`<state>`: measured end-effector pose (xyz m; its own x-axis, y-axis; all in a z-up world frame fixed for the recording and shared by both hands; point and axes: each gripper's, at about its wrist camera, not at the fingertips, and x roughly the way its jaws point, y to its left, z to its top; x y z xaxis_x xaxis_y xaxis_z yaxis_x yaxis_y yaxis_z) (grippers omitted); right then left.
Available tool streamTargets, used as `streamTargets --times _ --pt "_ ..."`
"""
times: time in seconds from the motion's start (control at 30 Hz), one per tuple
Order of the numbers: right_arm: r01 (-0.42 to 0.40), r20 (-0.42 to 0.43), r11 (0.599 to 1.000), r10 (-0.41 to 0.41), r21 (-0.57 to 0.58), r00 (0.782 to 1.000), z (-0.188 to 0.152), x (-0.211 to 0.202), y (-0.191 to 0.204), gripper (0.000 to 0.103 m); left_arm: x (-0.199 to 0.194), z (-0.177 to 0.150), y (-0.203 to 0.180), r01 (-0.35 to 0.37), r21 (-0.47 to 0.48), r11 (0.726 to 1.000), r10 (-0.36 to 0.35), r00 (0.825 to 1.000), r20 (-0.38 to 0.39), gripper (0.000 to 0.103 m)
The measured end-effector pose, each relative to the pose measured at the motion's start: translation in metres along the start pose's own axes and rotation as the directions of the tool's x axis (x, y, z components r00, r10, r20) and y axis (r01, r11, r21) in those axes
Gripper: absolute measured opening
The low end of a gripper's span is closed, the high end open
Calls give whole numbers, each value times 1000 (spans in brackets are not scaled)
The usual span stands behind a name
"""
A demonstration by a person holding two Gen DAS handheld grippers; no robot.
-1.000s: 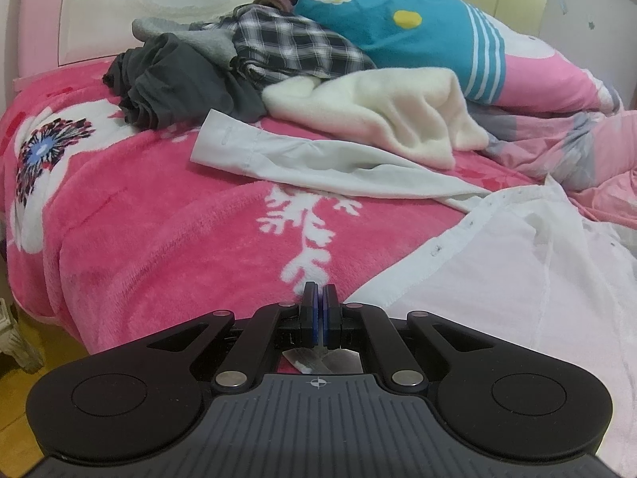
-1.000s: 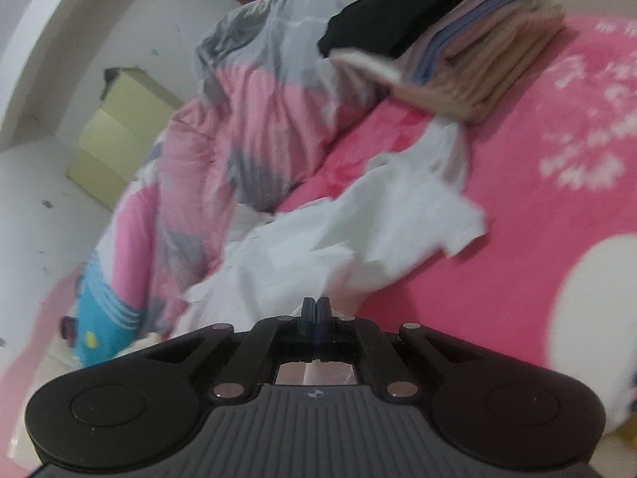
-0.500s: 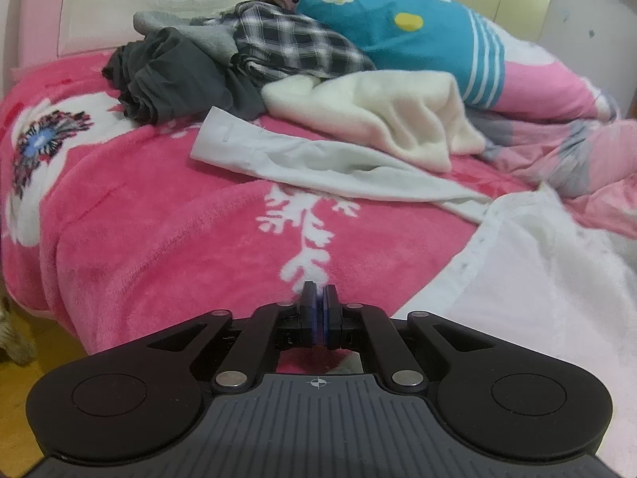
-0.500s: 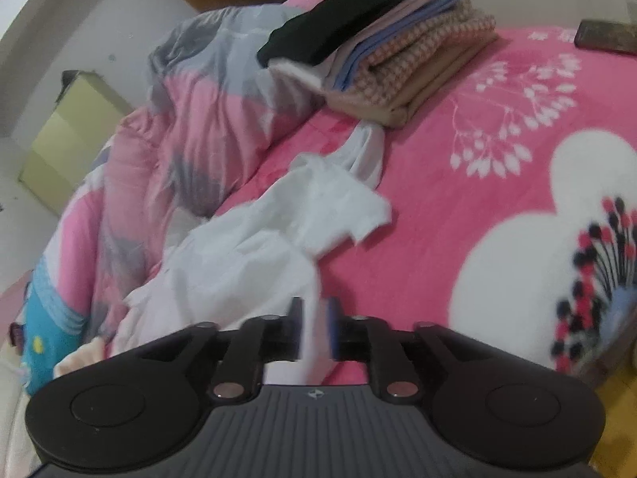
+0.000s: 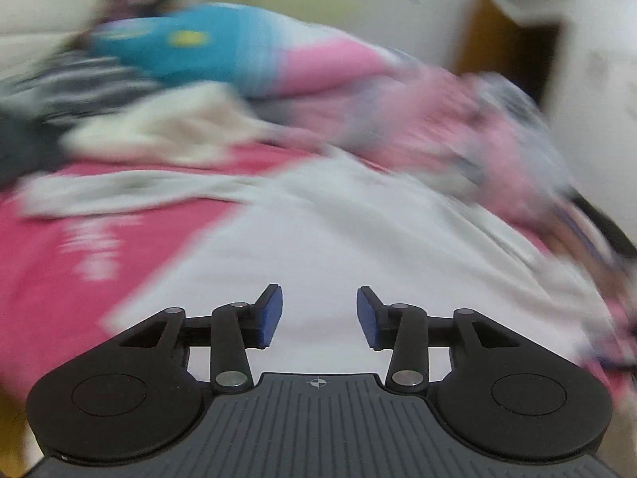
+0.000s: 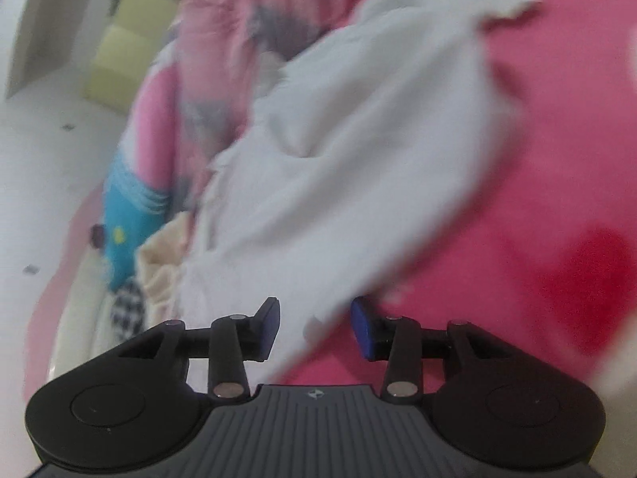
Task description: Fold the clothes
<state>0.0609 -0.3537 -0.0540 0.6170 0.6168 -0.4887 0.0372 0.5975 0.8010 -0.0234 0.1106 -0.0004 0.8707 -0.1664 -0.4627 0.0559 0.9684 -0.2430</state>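
Observation:
A white shirt (image 5: 358, 239) lies spread across the pink blanket (image 5: 59, 279), all of it blurred by motion. My left gripper (image 5: 319, 314) hovers over the shirt's near part; its jaws are opening and the blue pads (image 5: 270, 314) press on nothing. In the right wrist view the same white shirt (image 6: 358, 139) runs from the top right down to my right gripper (image 6: 314, 326). Those jaws are opening too, and the shirt's lower edge shows in the gap between them without being pinched.
A heap of unfolded clothes, with a cream garment (image 5: 159, 127) in front, sits at the back left. Behind it lie a blue and pink pillow (image 5: 191, 51) and a pink-grey quilt (image 5: 458, 119). A yellow cabinet (image 6: 123, 59) stands by the wall.
Both grippers went from shut to open and let go of the white shirt. The left view swung right over the shirt. The right view sank toward it, losing the folded stack.

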Motion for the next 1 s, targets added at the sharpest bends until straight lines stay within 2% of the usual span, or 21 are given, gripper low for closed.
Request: streamTargets --times 0.07,0.1,0.2,0.3,0.4,0.5,0.57,0.67,0.73,0.83,0.9,1.0 --pt "-44 10 999 44 -10 999 12 12 9 43 15 -3 -33 108 111 988 -104 993 -48 48" --pt "-64 14 998 64 2 998 18 17 10 43 24 -6 -52 168 170 971 -156 984 -81 54" --pt "-97 -1 992 97 80 995 32 33 1 43 45 -18 -105 296 340 893 -266 955 -131 60" --pt "-94 -16 978 99 184 995 38 42 -16 43 70 -30 -150 336 460 822 -283 942 -183 61" --pt "-133 5 966 135 220 991 34 32 -26 45 92 -42 -185 351 543 763 -278 936 -214 60" --pt "-141 49 963 134 230 990 30 8 -35 49 105 -48 -201 352 575 739 -281 936 -212 57" --pt "-133 89 961 114 241 989 26 -13 -43 50 108 -47 -201 368 568 737 -296 930 -218 55" --pt "-98 172 960 54 262 984 23 -46 -59 50 118 -42 -197 374 528 763 -292 927 -235 50" --pt "-74 210 960 16 270 977 22 -58 -66 50 123 -36 -193 374 471 799 -290 926 -243 49" --pt "-35 247 961 -36 276 968 24 -68 -75 49 135 -26 -183 393 338 855 -315 912 -265 49" --pt "-16 253 963 -55 270 966 27 -62 -75 47 142 -21 -177 389 274 879 -316 908 -276 47" --pt "-25 253 971 -37 239 967 36 -50 -69 47 150 -17 -174 373 226 900 -305 909 -285 47"
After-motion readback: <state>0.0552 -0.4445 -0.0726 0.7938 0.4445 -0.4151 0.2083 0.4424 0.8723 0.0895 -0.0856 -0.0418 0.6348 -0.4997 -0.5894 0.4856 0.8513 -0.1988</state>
